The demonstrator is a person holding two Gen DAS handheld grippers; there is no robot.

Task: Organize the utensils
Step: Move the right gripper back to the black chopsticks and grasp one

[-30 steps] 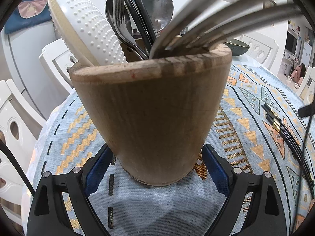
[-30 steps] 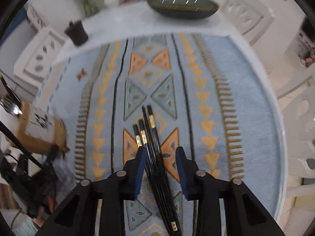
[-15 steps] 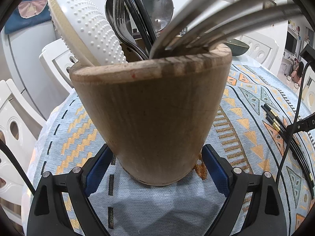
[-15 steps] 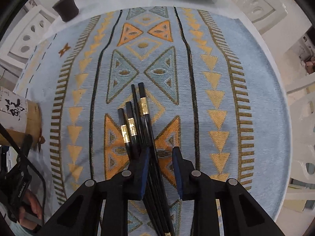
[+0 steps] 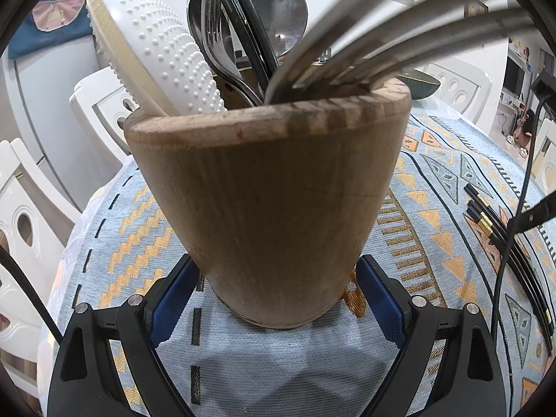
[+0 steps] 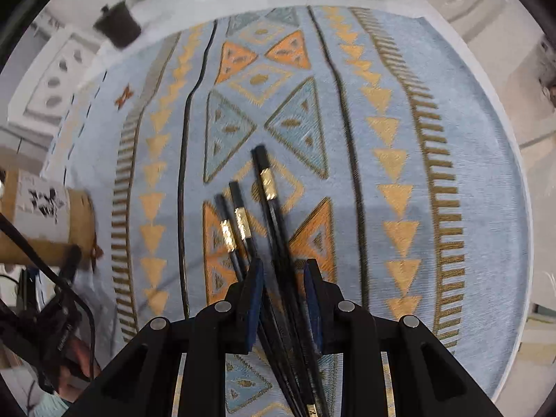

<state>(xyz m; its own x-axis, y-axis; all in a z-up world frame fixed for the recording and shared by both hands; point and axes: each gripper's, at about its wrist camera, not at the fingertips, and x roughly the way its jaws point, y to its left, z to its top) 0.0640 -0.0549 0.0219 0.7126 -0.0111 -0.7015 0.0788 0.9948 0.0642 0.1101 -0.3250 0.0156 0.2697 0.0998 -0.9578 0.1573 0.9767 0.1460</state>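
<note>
Left tongs [image 5: 278, 299] clamp the wooden holder [image 5: 267, 201] base, steadying it on the counter [image 5: 278, 375]. Right tongs [image 6: 283, 299] straddle the black chopsticks [image 6: 267, 229], nearly together; contact unclear. We want the whole bundle between the pads before squeezing and lifting.

right gripper [image 6: 283, 279]: jaws narrow, straddling black chopsticks with gold bands [image 6: 269, 187] | surface: blue patterned tablecloth [image 6: 382, 104] | far left: wooden holder [image 6: 45, 219]
</note>
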